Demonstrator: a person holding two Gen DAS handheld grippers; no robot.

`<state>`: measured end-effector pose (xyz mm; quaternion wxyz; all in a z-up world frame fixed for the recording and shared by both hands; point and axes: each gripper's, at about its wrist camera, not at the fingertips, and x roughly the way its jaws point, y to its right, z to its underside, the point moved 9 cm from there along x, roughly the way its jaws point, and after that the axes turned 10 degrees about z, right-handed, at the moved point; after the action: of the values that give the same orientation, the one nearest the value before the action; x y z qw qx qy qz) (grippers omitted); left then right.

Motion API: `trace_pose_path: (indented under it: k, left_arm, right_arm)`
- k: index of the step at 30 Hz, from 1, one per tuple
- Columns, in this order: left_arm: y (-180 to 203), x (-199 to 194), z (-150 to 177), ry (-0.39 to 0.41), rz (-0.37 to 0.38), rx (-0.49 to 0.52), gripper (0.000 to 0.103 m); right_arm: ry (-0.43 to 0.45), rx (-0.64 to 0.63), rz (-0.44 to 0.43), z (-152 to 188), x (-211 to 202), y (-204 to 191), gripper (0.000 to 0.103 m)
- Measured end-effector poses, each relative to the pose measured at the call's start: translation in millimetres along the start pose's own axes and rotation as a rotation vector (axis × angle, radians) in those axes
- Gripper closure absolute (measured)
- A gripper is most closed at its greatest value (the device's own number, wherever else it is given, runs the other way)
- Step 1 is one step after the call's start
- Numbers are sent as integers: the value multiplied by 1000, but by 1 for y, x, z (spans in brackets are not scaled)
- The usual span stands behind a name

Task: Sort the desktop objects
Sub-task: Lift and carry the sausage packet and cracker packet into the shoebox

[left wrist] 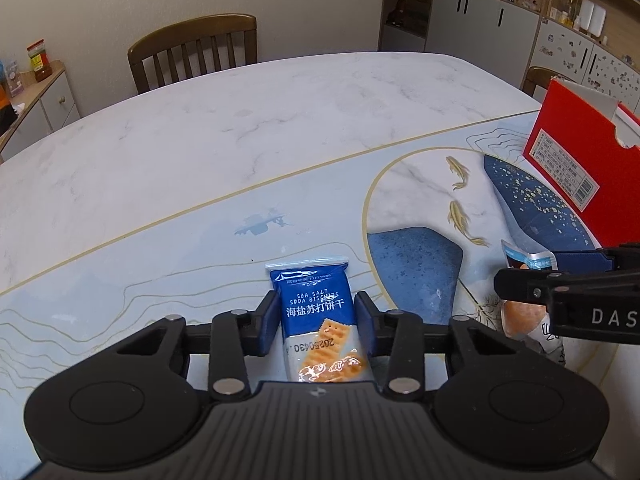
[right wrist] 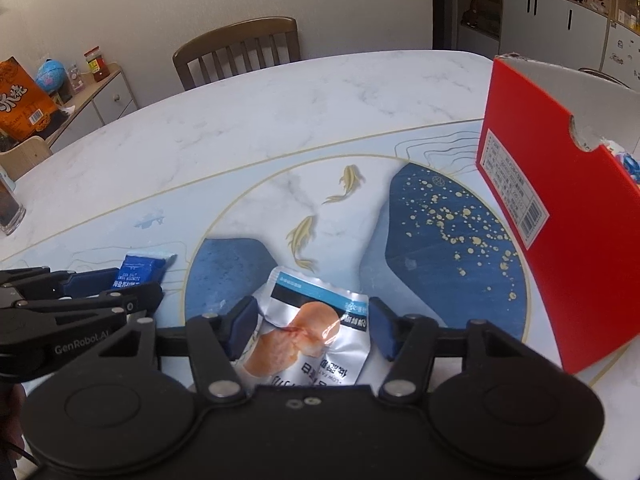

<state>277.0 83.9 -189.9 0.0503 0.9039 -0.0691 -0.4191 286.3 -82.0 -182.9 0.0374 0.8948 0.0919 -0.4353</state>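
Note:
A blue soda biscuit packet [left wrist: 316, 320] lies on the table between the fingers of my left gripper [left wrist: 316, 314]; the pads sit against its two sides, shut on it. It also shows in the right wrist view [right wrist: 138, 270]. A silver snack pouch [right wrist: 308, 332] with an orange picture lies between the fingers of my right gripper [right wrist: 312, 320], whose jaws stand wide with gaps on both sides. The pouch also shows in the left wrist view [left wrist: 528, 288], beside the right gripper [left wrist: 520, 276].
A red open box [right wrist: 560, 216] stands at the right on the table [right wrist: 280, 112], with a wrapped item inside; it also shows in the left wrist view [left wrist: 584, 168]. Wooden chairs [left wrist: 196, 52] stand behind the table. A dark glass [right wrist: 10, 204] stands at the left edge.

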Motion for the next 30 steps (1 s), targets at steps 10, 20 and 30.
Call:
trace_pose_path:
  k: [10, 20, 30]
  left_arm:
    - [11, -14, -4, 21, 20, 2, 67]
    - [43, -33, -13, 59, 40, 86, 68]
    - [78, -49, -22, 95, 66, 140, 68]
  right_arm:
    - [39, 1, -12, -4, -18, 10, 46]
    - [123, -2, -26, -8, -50, 25, 47]
    - [190, 17, -38, -11, -79, 43, 47]
